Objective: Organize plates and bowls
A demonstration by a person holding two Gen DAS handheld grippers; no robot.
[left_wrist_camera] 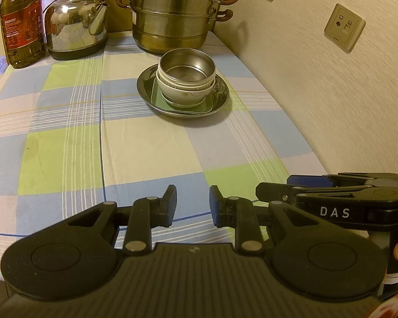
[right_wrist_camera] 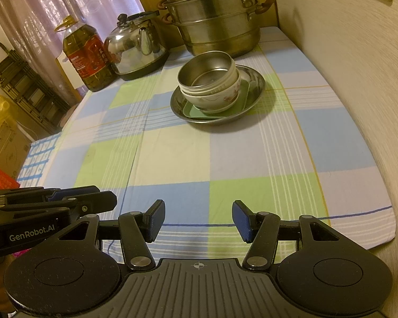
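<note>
A stack stands at the far side of the checked tablecloth: a round steel plate (left_wrist_camera: 146, 90) (right_wrist_camera: 257, 84) carries a square green plate (left_wrist_camera: 156, 96) (right_wrist_camera: 192, 111), a white flowered bowl (left_wrist_camera: 183, 92) (right_wrist_camera: 220, 98) and a steel bowl (left_wrist_camera: 188, 65) (right_wrist_camera: 204, 71) nested on top. My left gripper (left_wrist_camera: 193, 202) hovers over the near part of the cloth, jaws apart with a narrow gap and nothing between them. My right gripper (right_wrist_camera: 197, 218) is beside it, open wider and empty. Each gripper also shows at the edge of the other's view.
Behind the stack stand a tiered steel steamer pot (left_wrist_camera: 172, 13) (right_wrist_camera: 215, 18), a steel kettle (left_wrist_camera: 77, 23) (right_wrist_camera: 135, 47) and an oil bottle (left_wrist_camera: 21, 23) (right_wrist_camera: 86, 55). A wall with sockets (left_wrist_camera: 345, 26) runs along the right. The table's left edge drops to boxes and a folded rack (right_wrist_camera: 21, 87).
</note>
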